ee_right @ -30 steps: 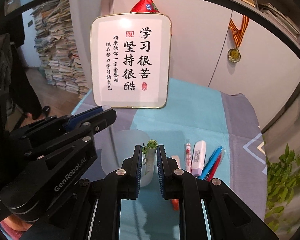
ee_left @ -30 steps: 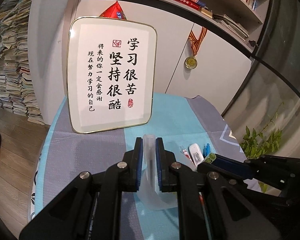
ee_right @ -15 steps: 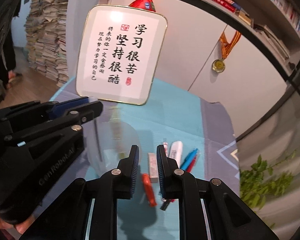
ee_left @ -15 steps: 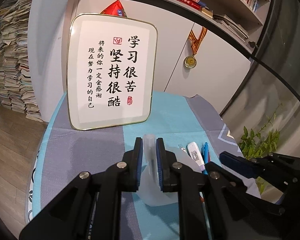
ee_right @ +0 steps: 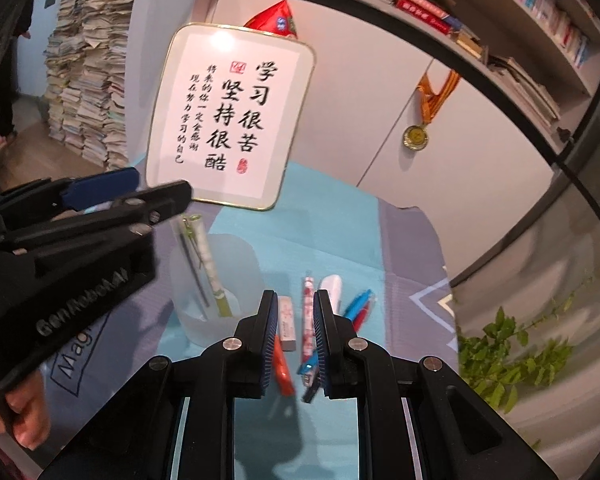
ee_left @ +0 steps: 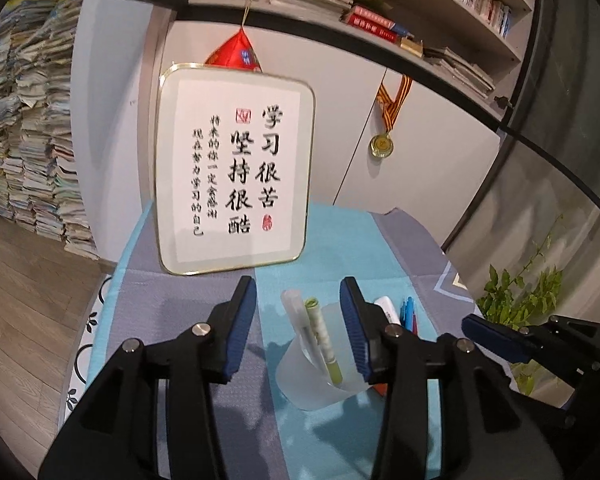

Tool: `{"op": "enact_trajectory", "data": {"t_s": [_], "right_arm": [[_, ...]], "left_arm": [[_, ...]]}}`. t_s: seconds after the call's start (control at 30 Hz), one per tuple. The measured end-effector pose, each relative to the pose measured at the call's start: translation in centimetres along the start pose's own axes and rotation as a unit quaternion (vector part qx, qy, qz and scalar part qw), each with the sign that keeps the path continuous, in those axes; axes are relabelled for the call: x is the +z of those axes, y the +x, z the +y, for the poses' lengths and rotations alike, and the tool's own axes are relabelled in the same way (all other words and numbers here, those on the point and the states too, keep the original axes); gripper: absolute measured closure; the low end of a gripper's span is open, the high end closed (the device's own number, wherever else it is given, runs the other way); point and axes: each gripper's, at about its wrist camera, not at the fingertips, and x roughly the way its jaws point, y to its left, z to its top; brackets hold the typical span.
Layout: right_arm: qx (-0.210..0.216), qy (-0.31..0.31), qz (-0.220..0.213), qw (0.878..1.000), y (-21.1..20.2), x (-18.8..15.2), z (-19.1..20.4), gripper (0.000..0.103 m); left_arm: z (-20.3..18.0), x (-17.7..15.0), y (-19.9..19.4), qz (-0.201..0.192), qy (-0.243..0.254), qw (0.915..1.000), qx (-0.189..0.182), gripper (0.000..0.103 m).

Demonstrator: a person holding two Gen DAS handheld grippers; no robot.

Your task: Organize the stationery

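A frosted plastic cup (ee_left: 320,376) stands on the table and holds a green pen (ee_left: 325,340) and a clear pen (ee_left: 300,320). My left gripper (ee_left: 298,320) is open, its fingers apart on either side of the cup's top. The cup (ee_right: 216,292) also shows in the right wrist view. My right gripper (ee_right: 294,320) is open and empty, above a white eraser (ee_right: 288,322) and a red-patterned pen (ee_right: 307,320). An orange item (ee_right: 282,368), a white correction tape (ee_right: 334,286) and blue and red pens (ee_right: 358,306) lie beside them.
A framed calligraphy sign (ee_left: 232,172) stands at the back of the cloth-covered table (ee_left: 172,320). A medal (ee_left: 381,146) hangs on the cabinet. A green plant (ee_left: 520,300) is at the right. Book stacks (ee_left: 28,140) are at the left.
My left gripper opened and let go of the cup. My right gripper let the green pen into the cup, drew back right over the loose stationery and opened a little.
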Motion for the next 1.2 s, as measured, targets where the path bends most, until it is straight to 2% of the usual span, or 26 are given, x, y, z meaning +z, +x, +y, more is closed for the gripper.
{"op": "enact_trajectory", "data": {"t_s": [0.3,0.57,0.77,1.0,1.13,1.2], "right_arm": [[-0.014,0.032,-0.01,0.999,-2.1,-1.9,-2.8,0.087],[-0.021,0.076,0.004,0.997,-2.8,-5.7,-6.8,0.087],[-0.009,0.12,0.018,0.993,-2.6,-8.9,-9.7,0.087],[0.019,0.157,0.045,0.986,-0.7,-12.0,-12.0,0.087],[0.049,0.167,0.064,0.983,1.2,-13.2,-12.6,0.087],[0.061,0.172,0.074,0.98,2.4,-13.7,-12.8,0.087]], "left_arm": [[-2.8,-0.2,-4.6,-0.045,0.034,0.9984,-0.004,0.058],[-6.1,-1.9,-7.4,-0.054,0.071,0.9958,-0.021,0.054],[-8.9,-4.6,-6.5,-0.014,0.099,0.9944,-0.036,0.054],[-11.4,-7.9,-2.3,0.061,0.113,0.9905,-0.049,0.056],[-11.9,-9.2,1.2,0.107,0.112,0.9864,-0.055,0.079],[-12.2,-9.7,2.7,0.121,0.12,0.9839,-0.055,0.083]]}}
